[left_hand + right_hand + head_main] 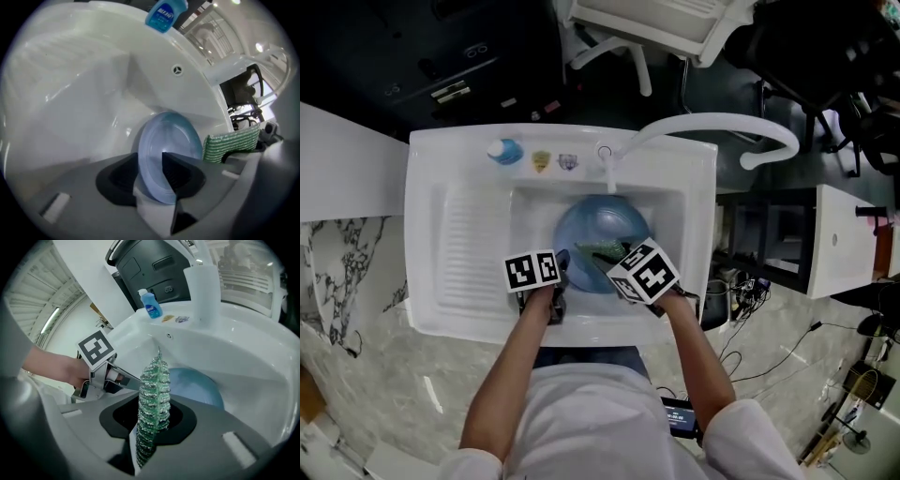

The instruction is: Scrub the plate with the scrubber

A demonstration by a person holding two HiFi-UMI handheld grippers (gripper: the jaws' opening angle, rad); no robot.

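- The left gripper (150,158) is clamped on the rim of the blue plate (171,136). The near edge sits between its two jaws, one against each face.
- The right gripper (152,408) is clenched on the green scrubber (154,380), which fills the gap between its jaws and stands edge-on to its camera.
- Both grippers reach down into the basin of the white sink (469,234), side by side, with the plate between and ahead of them — under the spout of the white faucet (675,127).
- A blue soap bottle (504,151) stands on the sink's back ledge, well apart from the grippers, with two small stickers beside it.
- The plate is propped on edge and tilted, its hollow face turned toward the right gripper's side; from the head view it shows as a nearly full disc.
- The scrubber's long axis runs out from the right gripper's jaws toward the back of the sink. Its far end lies just beside the plate's rim — whether it touches cannot be told.
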